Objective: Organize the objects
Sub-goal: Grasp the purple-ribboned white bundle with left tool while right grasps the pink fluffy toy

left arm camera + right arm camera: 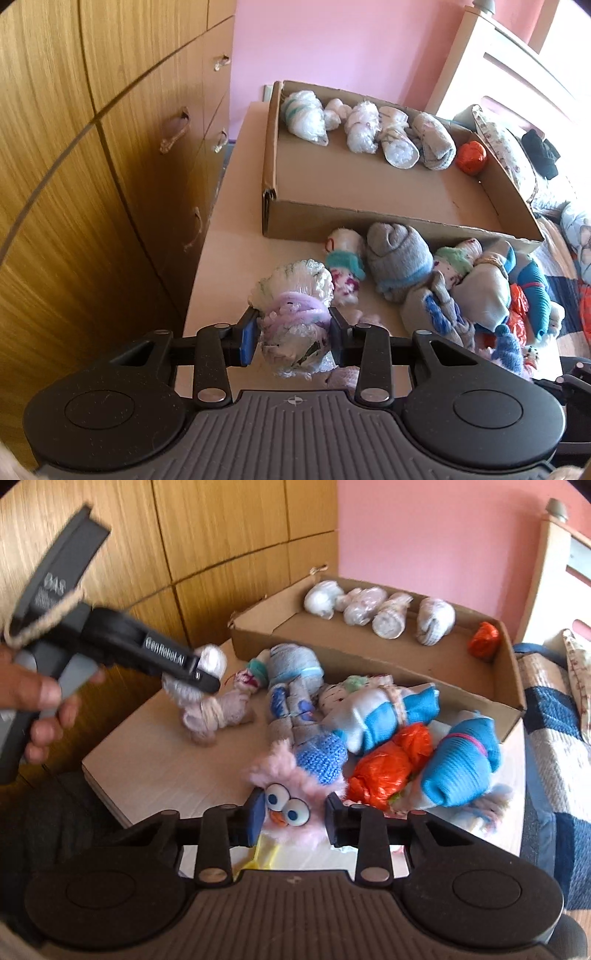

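Note:
My left gripper (293, 334) is shut on a white and lilac sock bundle (295, 306), just above the near end of the pale tabletop (221, 258). In the right wrist view the same gripper (205, 679) shows from the side, with the bundle (207, 701) hanging from it. My right gripper (291, 814) is shut on a pink fluffy bundle with googly eyes (286, 805) at the near edge of the sock pile (369, 731). A shallow cardboard box (314, 221) behind the pile holds a row of white sock rolls (362, 127) and one orange bundle (471, 157).
A wooden wardrobe with drawers (110, 147) runs close along the left. A bed with a patterned quilt (554, 738) borders the table on the right. The box's front half (369, 181) is bare cardboard. A person's hand (37, 698) holds the left gripper's handle.

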Action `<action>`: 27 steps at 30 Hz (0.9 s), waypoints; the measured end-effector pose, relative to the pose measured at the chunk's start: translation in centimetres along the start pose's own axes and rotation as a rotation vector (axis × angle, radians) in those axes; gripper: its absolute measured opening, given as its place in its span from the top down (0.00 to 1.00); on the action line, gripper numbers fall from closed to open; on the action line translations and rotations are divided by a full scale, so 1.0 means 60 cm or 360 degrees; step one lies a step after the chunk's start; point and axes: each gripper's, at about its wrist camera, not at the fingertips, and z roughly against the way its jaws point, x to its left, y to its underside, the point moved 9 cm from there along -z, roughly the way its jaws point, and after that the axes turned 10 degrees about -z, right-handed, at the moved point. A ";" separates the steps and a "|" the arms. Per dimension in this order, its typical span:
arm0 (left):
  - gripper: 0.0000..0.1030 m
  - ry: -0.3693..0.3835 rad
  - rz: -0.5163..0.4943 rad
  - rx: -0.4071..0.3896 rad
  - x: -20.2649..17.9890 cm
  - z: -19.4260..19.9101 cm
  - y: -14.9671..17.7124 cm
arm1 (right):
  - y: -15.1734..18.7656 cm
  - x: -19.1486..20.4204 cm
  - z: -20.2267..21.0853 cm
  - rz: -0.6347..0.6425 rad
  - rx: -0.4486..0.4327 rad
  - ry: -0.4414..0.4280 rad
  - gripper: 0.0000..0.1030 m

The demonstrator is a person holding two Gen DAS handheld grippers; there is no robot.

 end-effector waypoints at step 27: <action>0.56 -0.0042 -0.0181 0.0018 -0.017 0.005 0.031 | 0.006 0.013 -0.004 0.0036 0.0027 -0.0047 0.68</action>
